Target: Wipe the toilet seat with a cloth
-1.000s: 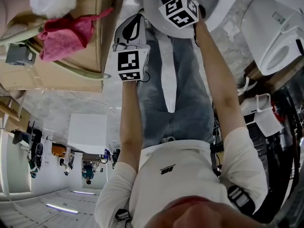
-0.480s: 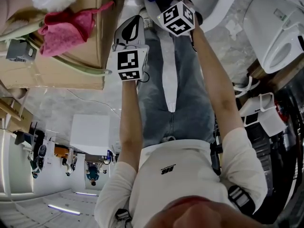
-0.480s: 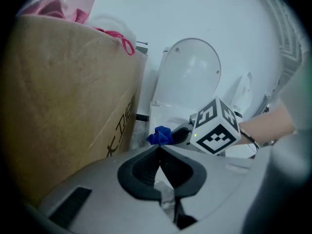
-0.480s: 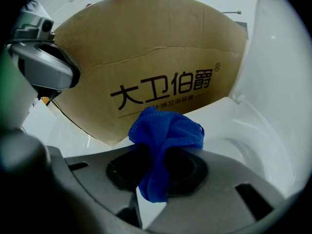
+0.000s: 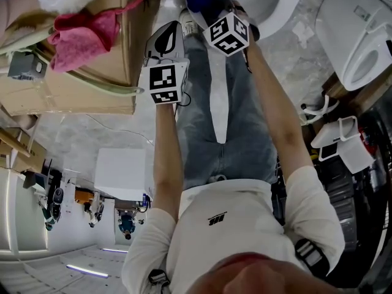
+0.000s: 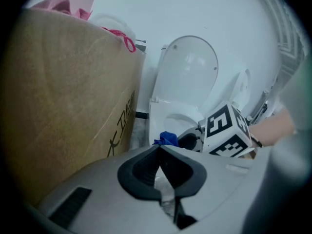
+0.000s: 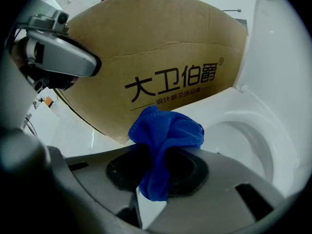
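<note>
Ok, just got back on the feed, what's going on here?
A person is working two hand-held grippers at a toilet whose lid is raised. The right gripper is shut on a bunched blue cloth, held at the front of the bowl. I can't tell whether the cloth touches the seat. The left gripper is shut and empty, held next to the cardboard box beside the toilet.

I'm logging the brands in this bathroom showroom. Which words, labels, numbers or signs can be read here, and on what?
"大卫伯爵" with an ® sign: large black print on the cardboard box, right gripper view.
Smaller line of Chinese print just under it, same box: too small to read surely.
Print on the box's side in the left gripper view: skewed, not readable.
Small black logo on the white shirt: too small to read.
</note>
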`<state>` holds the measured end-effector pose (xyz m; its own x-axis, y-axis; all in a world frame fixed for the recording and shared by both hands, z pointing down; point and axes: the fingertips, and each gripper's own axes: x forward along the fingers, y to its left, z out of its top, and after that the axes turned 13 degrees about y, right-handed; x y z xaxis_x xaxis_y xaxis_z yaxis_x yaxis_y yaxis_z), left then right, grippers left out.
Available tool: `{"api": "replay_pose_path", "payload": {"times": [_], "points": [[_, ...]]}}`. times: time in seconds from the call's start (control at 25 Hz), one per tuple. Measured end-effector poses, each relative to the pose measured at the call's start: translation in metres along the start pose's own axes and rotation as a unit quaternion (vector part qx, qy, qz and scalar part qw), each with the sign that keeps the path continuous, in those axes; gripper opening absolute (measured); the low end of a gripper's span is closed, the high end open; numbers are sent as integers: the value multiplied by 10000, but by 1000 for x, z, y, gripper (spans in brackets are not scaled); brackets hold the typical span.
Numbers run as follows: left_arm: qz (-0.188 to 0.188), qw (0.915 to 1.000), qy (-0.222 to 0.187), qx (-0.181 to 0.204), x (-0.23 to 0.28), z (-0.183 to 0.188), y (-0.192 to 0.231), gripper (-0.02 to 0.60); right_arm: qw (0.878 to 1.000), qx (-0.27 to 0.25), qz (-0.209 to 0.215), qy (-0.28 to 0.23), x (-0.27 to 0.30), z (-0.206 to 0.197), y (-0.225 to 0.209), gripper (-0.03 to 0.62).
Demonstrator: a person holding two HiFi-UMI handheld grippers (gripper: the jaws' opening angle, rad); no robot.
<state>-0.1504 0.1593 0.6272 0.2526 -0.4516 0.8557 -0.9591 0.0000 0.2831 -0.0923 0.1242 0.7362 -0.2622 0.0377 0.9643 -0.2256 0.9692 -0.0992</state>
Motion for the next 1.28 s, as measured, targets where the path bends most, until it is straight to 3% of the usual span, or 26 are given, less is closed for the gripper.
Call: {"api": "replay_pose_path", "payload": {"times": [1.28], "points": [[-356, 9966, 345, 657, 11, -17, -36, 8, 9998, 214, -12, 51, -17, -77, 68, 91]]}}
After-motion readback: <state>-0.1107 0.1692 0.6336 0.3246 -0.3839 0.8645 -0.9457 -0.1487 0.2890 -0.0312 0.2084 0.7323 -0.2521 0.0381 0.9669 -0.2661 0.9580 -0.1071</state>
